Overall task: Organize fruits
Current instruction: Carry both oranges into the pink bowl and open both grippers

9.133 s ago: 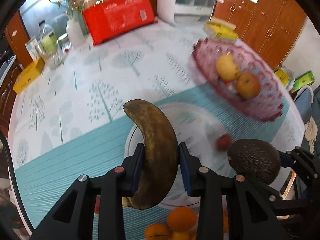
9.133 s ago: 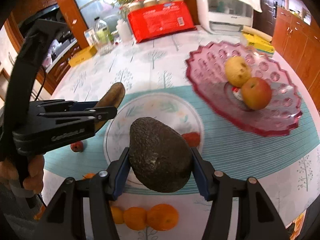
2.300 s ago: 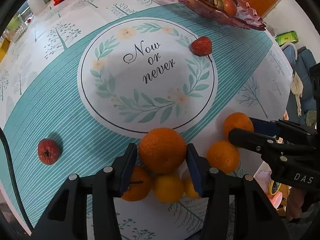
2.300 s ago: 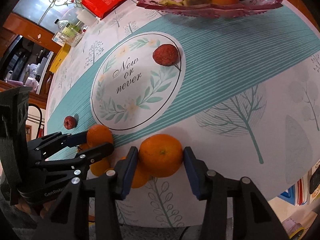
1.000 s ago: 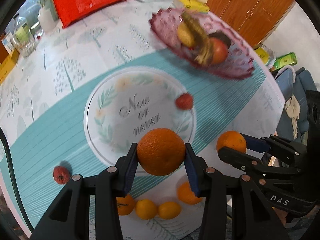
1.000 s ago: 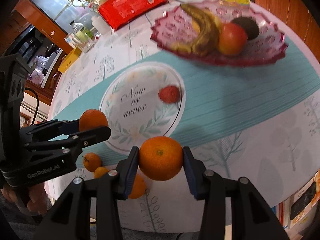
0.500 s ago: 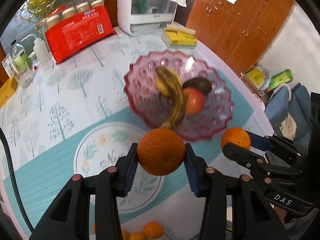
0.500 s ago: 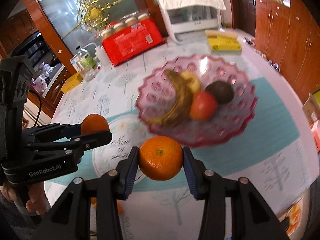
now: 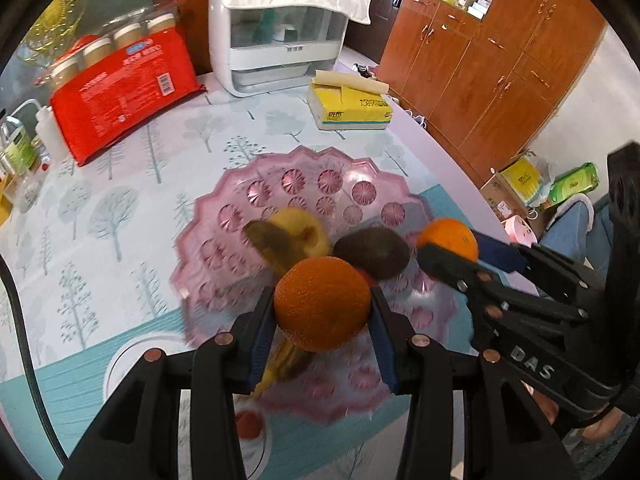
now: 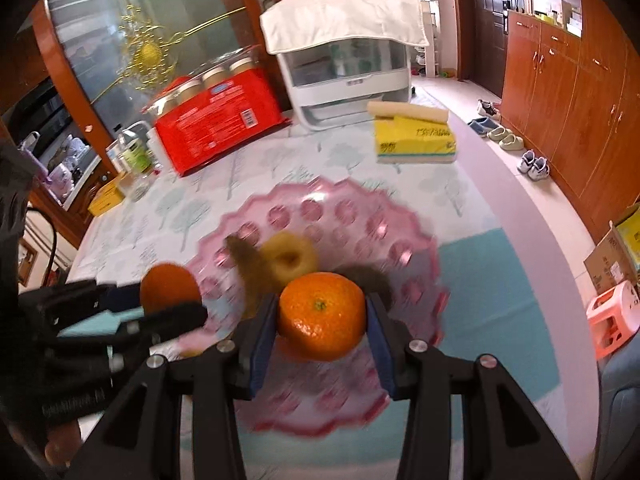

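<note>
— So what are the grippers carrying?

— Each is pinching a fruit. The left gripper is clamping an orange between its blue pads, and the right gripper is squeezing a second orange, stem end facing the camera. Both are hanging above the near part of the pink glass dish.

— And what is lying in the dish under them?

— A yellow apple, a browned banana leaning across it, and a dark avocado. Something red is peeking out behind the left orange, but I cannot tell what it is.

— What else is sitting on the table?

— A red package, a white appliance under a cloth and a yellow tissue pack are standing beyond the dish. A small red fruit is lying on the round printed mat, just beside the dish's near rim.
</note>
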Available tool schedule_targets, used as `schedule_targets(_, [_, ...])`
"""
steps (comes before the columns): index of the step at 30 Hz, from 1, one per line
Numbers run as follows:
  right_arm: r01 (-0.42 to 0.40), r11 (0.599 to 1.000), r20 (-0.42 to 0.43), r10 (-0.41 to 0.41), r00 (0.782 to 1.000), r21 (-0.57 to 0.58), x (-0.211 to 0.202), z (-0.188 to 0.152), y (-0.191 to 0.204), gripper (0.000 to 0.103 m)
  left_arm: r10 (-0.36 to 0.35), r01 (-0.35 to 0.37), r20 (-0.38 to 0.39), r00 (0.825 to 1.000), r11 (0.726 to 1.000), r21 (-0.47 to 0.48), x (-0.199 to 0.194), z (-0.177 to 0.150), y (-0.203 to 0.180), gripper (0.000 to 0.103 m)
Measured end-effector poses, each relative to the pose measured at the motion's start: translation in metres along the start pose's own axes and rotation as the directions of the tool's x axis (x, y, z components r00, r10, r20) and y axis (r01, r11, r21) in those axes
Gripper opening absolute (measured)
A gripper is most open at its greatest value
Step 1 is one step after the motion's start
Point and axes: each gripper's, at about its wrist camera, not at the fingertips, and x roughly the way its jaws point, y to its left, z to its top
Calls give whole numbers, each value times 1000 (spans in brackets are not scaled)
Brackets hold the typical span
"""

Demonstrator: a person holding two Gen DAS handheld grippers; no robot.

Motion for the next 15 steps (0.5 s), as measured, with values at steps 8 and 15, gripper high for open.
schedule_targets(8, [51, 998, -22, -50, 998, 23, 51, 27, -39, 44, 26, -26, -10, 1000, 999, -27, 43, 39, -5, 43])
schedule_targets(15, [65, 998, -63, -65, 996, -2, 78, 28, -46, 46, 66, -67, -42, 997, 997, -35, 73, 54, -3, 43])
